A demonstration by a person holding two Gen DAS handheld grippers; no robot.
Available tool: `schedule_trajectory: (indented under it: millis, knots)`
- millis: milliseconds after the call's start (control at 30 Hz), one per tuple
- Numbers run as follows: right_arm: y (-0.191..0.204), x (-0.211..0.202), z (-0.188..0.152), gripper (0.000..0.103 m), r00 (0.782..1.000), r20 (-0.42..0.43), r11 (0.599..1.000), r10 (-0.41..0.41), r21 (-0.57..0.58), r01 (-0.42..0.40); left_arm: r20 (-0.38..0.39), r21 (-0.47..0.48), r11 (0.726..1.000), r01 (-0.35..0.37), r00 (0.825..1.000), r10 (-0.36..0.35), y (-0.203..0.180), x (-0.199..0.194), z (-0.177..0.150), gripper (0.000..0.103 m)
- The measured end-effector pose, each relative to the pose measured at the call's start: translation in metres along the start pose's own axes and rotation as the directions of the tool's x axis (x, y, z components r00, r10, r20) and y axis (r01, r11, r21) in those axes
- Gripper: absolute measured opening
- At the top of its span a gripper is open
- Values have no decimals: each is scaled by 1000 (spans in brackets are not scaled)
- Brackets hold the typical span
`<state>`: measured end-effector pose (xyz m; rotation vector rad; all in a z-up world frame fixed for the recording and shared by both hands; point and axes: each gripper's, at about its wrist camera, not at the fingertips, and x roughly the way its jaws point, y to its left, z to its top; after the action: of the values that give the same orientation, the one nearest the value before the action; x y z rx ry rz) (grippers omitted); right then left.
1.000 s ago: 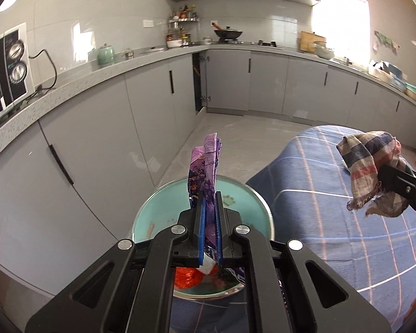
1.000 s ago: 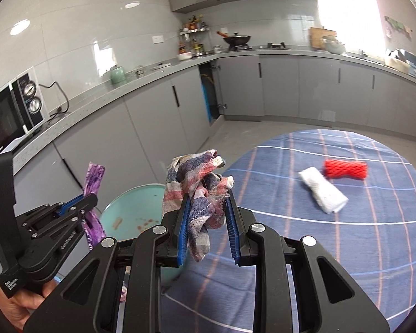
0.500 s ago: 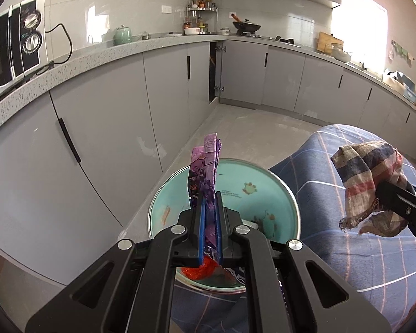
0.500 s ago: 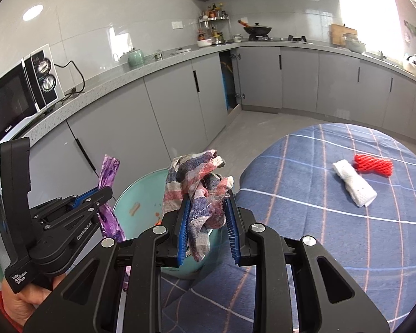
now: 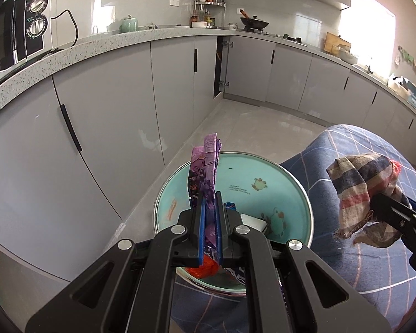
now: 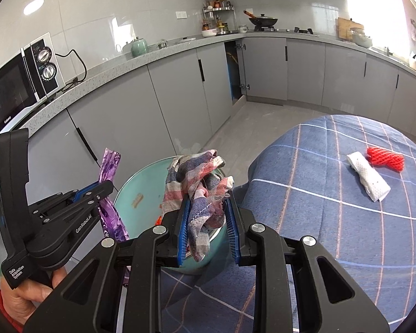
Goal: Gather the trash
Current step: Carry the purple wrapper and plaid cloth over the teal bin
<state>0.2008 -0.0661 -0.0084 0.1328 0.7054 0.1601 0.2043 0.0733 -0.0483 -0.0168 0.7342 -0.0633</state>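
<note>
The left hand-held gripper was found pressed together on a purple wrapper, which stood upright between its blue pads and projected well past the fingertips. Directly beyond and below that hand-held gripper, a teal bin with cartoon prints on its inner wall was observed; red scrap and a white piece were seen lying inside it. The right hand-held gripper was found pinching a checked cloth, bunched between its pads, with the upper folds rising above the fingertips and a tail hanging beneath them. The cloth was held over the near rim of the bin, just beside the edge of the worktop, which was covered in a blue plaid cloth. Further ahead and to the right of the right hand-held gripper, a white tissue roll and a red foam net were noted lying on the worktop, touching one another.
</note>
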Motion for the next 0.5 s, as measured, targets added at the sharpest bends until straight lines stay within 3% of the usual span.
schedule_trajectory:
  millis: [500]
  knots:
    - [7, 44, 3, 25, 998, -64, 1000, 10, -3, -11, -72, 60, 998, -17, 997, 21, -4, 38, 8, 7]
